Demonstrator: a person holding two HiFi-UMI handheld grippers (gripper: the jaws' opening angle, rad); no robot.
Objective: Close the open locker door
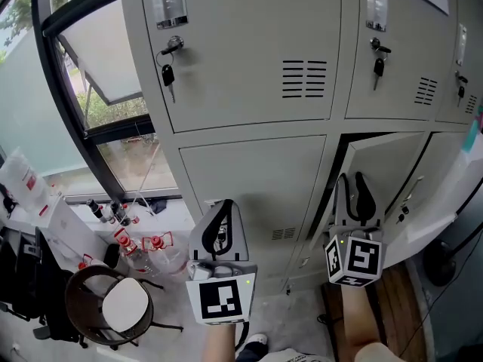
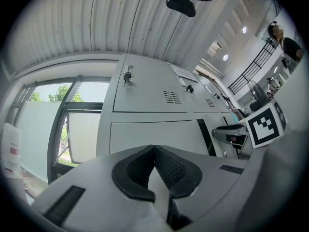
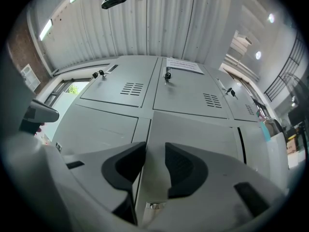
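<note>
Low on the bank of grey metal lockers (image 1: 249, 59), in the bottom row, the open locker door (image 1: 385, 172) stands ajar, with a dark gap showing along its left edge beside the closed lower door (image 1: 253, 187). The right gripper (image 1: 355, 194) is raised in front of that door near the gapped edge, its marker cube (image 1: 353, 261) below the jaws. In the right gripper view its jaws are released and stand apart. The grey face of the door fills the space between the pads, and the door's left edge lines up with the inner side of the left pad; nothing shows the pads pressing on it. The left gripper (image 1: 223, 221) hangs in front of the closed lower door, well to the left of the gap. In its own view the ribbed pads are clenched tip to tip with nothing between them, and they point at the plain locker fronts. Above, the upper doors are shut, each with louvred vents and a key (image 1: 167, 74) hanging in its lock. To the left of the lockers a tilted window (image 1: 113, 66) looks out on greenery. On the floor below it stand red-capped bottles (image 1: 136, 247) and a round brown stool (image 1: 109, 304).
</note>
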